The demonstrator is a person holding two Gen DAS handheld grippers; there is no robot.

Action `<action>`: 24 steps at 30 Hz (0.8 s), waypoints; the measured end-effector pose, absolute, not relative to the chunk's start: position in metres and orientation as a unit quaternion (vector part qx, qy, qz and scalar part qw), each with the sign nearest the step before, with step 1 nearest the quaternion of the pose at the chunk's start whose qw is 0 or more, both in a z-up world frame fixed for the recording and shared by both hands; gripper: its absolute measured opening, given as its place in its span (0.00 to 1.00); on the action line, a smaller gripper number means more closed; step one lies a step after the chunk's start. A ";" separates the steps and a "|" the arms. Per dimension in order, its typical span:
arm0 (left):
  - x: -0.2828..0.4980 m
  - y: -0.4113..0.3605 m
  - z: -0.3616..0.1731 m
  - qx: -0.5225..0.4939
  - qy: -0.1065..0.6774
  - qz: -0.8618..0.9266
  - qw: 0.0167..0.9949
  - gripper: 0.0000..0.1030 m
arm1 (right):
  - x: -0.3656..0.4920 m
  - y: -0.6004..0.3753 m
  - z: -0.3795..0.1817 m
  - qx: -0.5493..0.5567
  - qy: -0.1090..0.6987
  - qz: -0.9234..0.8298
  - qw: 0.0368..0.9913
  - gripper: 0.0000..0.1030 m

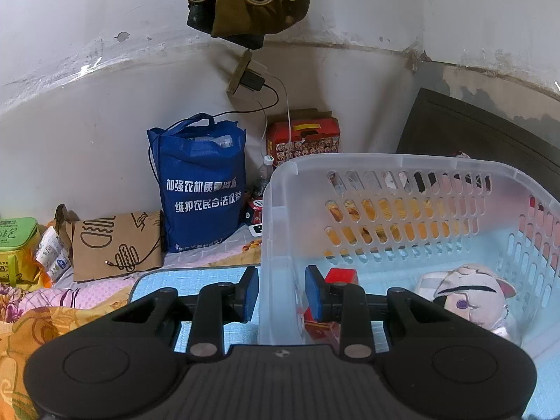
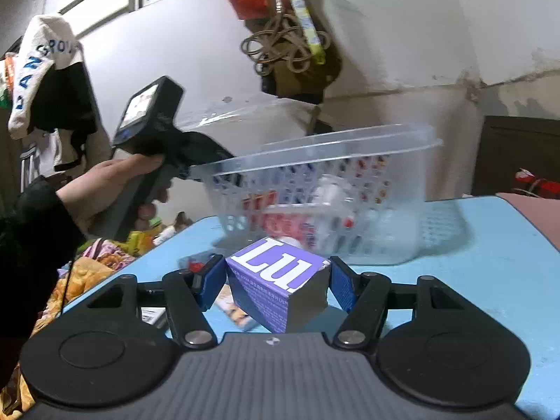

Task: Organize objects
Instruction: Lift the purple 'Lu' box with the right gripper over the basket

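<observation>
A clear plastic basket stands on the light blue table. My left gripper straddles the basket's near left wall, one blue pad outside and one inside, with small gaps to the wall. Inside the basket lie a plush toy and red boxes. In the right wrist view my right gripper is shut on a purple box with white letters, held above the table in front of the basket. The left gripper's body and the hand holding it show at the basket's left rim.
A blue tote bag, a brown paper bag, a red patterned box and a green box stand behind the table by the wall. Colourful bedding lies at left. A dark panel is at right. Small items lie under the purple box.
</observation>
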State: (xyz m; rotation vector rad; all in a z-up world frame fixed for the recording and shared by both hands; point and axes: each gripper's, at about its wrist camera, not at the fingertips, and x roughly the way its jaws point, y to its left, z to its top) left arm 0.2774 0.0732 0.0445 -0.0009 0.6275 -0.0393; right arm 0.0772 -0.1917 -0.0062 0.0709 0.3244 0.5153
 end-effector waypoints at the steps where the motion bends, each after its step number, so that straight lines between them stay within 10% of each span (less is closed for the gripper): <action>1: 0.277 0.073 0.044 -0.001 0.309 -0.019 0.951 0.34 | 0.078 -0.195 -0.007 0.037 0.161 0.249 0.954 0.64; 24: 0.277 0.070 0.045 0.013 0.312 -0.009 0.950 0.34 | 0.098 -0.240 0.089 0.011 0.060 0.211 0.976 0.64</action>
